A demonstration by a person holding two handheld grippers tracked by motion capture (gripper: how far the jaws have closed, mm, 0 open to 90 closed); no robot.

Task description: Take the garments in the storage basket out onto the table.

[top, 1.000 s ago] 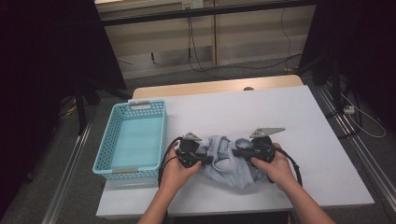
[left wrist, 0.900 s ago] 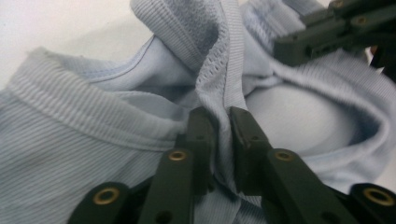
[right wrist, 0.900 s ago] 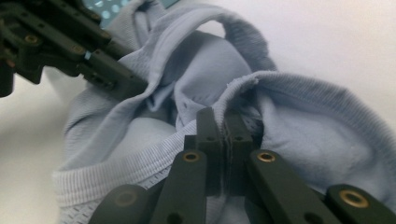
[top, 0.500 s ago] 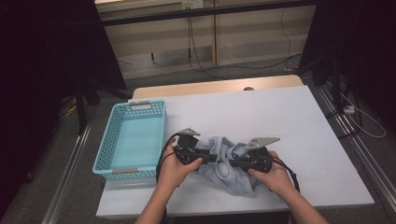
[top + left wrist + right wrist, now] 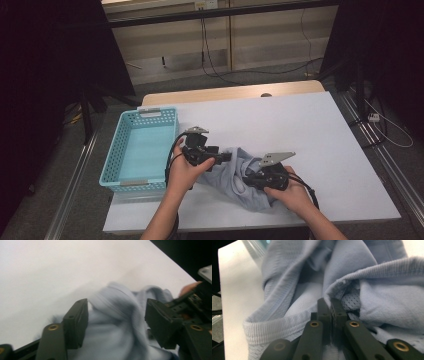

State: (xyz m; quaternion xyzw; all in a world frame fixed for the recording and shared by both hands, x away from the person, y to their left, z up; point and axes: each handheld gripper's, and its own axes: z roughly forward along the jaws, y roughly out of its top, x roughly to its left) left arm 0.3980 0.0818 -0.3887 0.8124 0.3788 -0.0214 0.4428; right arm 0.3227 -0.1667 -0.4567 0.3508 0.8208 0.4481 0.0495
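Pale blue garment [image 5: 239, 181] lies bunched on the white table [image 5: 310, 145], near edge, just right of the turquoise basket [image 5: 142, 147]. Right gripper [image 5: 250, 181] has its jaws pressed together on a hem of the cloth; in the right gripper view [image 5: 331, 312] fabric edge is pinched thin btwn the pads. Left gripper [image 5: 226, 158] sits at the garment's left end, jaws spread, just been opening; in the left gripper view [image 5: 116, 320] cloth sits btwn them but not squeezed.

Pale blue-grey garment [image 5: 240, 182] with ribbed edges and a mesh-patterned lining inside. Turquoise lattice basket [image 5: 112, 170], plain white table [image 5: 310, 130]. Both grippers are black with little brass-coloured rivets.
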